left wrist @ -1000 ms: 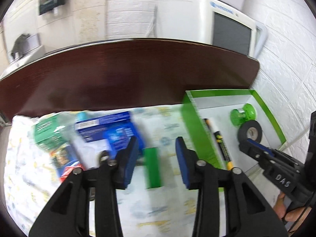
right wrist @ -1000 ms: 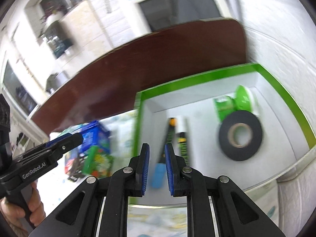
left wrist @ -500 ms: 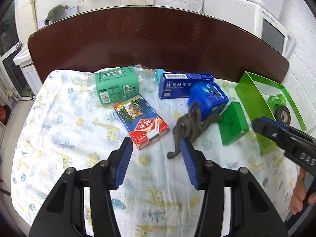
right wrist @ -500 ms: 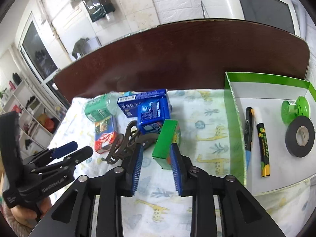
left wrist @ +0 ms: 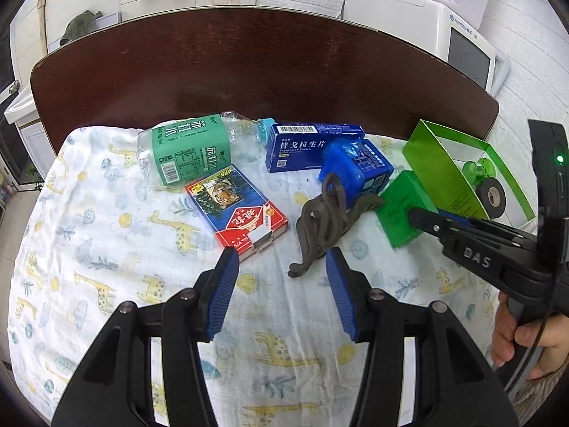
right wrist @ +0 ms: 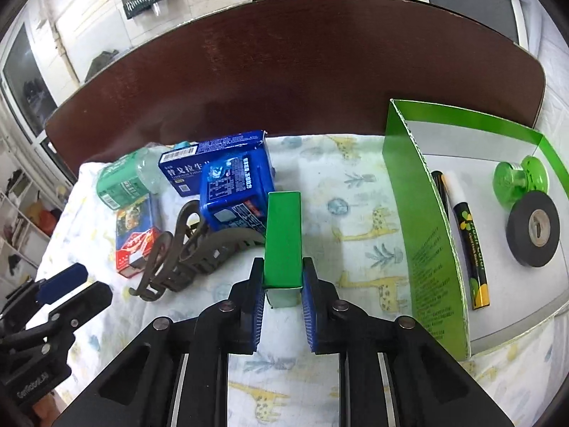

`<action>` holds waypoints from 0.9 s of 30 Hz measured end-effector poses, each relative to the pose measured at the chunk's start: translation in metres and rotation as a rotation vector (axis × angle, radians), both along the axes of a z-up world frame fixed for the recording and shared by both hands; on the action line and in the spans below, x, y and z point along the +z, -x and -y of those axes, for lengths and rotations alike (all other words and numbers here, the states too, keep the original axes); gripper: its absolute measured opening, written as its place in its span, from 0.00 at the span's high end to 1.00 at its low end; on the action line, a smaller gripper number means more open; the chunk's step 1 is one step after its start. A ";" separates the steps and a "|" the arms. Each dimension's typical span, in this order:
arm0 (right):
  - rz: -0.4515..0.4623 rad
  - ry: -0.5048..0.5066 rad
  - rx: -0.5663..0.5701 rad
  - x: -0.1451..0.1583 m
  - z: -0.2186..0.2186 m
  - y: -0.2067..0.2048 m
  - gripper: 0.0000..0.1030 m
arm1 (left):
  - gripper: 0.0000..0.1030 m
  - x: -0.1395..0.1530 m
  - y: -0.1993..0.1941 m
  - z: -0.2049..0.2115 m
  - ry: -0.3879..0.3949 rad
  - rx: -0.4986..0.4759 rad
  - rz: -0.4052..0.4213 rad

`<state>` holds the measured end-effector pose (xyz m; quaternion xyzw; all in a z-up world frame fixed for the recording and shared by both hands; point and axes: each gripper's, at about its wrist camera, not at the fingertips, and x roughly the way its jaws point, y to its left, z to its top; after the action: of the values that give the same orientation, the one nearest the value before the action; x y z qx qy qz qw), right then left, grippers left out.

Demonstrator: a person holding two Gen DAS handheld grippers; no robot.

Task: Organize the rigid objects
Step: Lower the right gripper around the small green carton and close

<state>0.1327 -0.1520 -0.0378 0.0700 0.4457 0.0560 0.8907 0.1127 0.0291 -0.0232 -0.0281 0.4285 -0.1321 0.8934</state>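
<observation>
The right gripper (right wrist: 282, 297) has come out of the green tray (right wrist: 423, 235) since a second ago and now has its jaws on either side of the near end of the green box (right wrist: 283, 235). They were narrower half a second back and have spread to bracket it; the pads sit at its sides, but I cannot tell whether they are pressing yet. I judge this the start of the next pick, with the box bound for the tray.

The box lies on the giraffe-print cloth (left wrist: 106, 249), running straight ahead of the jaws. Its far end touches the blue carton (right wrist: 234, 192), and a dark strap (right wrist: 185, 252) lies just left of them. Bare cloth opens to the right, up to the tray's tall near wall, which the box must clear on the way in. Inside, a marker (right wrist: 466, 235) and a tape roll (right wrist: 533, 227) leave a bare floor between them.

The left gripper (left wrist: 281, 281) hovers with jaws wide apart and empty, the strap just ahead.
</observation>
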 end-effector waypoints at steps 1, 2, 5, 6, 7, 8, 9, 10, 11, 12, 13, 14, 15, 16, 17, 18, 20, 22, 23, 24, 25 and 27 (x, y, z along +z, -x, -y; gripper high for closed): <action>-0.004 -0.011 0.015 0.000 0.001 0.003 0.81 | 0.52 0.000 0.000 -0.002 0.003 0.002 0.000; -0.009 -0.031 0.038 0.001 0.002 0.008 0.81 | 0.52 0.000 0.000 -0.004 0.007 0.007 0.000; -0.071 -0.256 0.190 0.000 0.007 0.025 0.81 | 0.52 0.000 0.000 -0.009 0.015 0.022 -0.004; -0.080 -0.309 0.222 -0.002 0.008 0.031 0.81 | 0.52 0.000 0.000 -0.010 0.018 0.026 -0.006; -0.088 -0.323 0.231 -0.005 0.009 0.037 0.81 | 0.52 0.000 0.000 -0.011 0.021 0.031 -0.009; -0.097 -0.302 0.215 -0.009 0.011 0.042 0.81 | 0.52 -0.001 0.001 -0.012 0.023 0.033 -0.013; -0.112 -0.269 0.196 -0.014 0.013 0.045 0.75 | 0.52 -0.001 0.002 -0.012 0.027 0.032 -0.017; -0.127 -0.245 0.179 -0.021 0.015 0.048 0.67 | 0.52 -0.001 0.003 -0.011 0.031 0.026 -0.024; -0.149 -0.227 0.156 -0.028 0.020 0.050 0.62 | 0.52 -0.002 0.005 -0.010 0.035 0.016 -0.034; -0.165 -0.220 0.130 -0.032 0.024 0.052 0.54 | 0.52 -0.003 0.007 -0.008 0.037 0.003 -0.044; -0.180 -0.221 0.109 -0.036 0.031 0.055 0.52 | 0.52 -0.004 0.010 -0.005 0.040 -0.016 -0.054; -0.181 -0.237 0.099 -0.037 0.038 0.057 0.52 | 0.52 -0.005 0.012 -0.001 0.041 -0.034 -0.062; -0.174 -0.250 0.093 -0.036 0.043 0.059 0.51 | 0.52 -0.005 0.015 0.003 0.043 -0.051 -0.068; -0.164 -0.252 0.082 -0.035 0.048 0.061 0.51 | 0.52 -0.006 0.016 0.008 0.047 -0.072 -0.073; -0.152 -0.247 0.068 -0.032 0.054 0.062 0.51 | 0.52 -0.007 0.018 0.014 0.051 -0.091 -0.077; -0.138 -0.244 0.054 -0.031 0.056 0.061 0.51 | 0.52 -0.008 0.019 0.020 0.056 -0.108 -0.082; -0.109 -0.248 0.032 -0.027 0.061 0.060 0.51 | 0.52 -0.010 0.022 0.034 0.063 -0.143 -0.094; -0.094 -0.245 0.037 -0.025 0.061 0.058 0.51 | 0.52 -0.014 0.023 0.049 0.069 -0.175 -0.111; -0.087 -0.244 0.038 -0.023 0.062 0.058 0.52 | 0.52 -0.016 0.023 0.055 0.067 -0.184 -0.121; -0.081 -0.240 0.037 -0.024 0.061 0.058 0.61 | 0.52 -0.018 0.023 0.061 0.062 -0.190 -0.128; -0.083 -0.238 0.043 -0.025 0.060 0.056 0.70 | 0.52 -0.020 0.022 0.066 0.056 -0.192 -0.130; -0.091 -0.245 0.047 -0.029 0.059 0.055 0.73 | 0.52 -0.024 0.020 0.073 0.051 -0.196 -0.138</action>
<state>0.0774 -0.2114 -0.0670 0.1703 0.4770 0.1278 0.8527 0.0927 -0.0440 -0.0471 -0.0180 0.4863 -0.2273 0.8435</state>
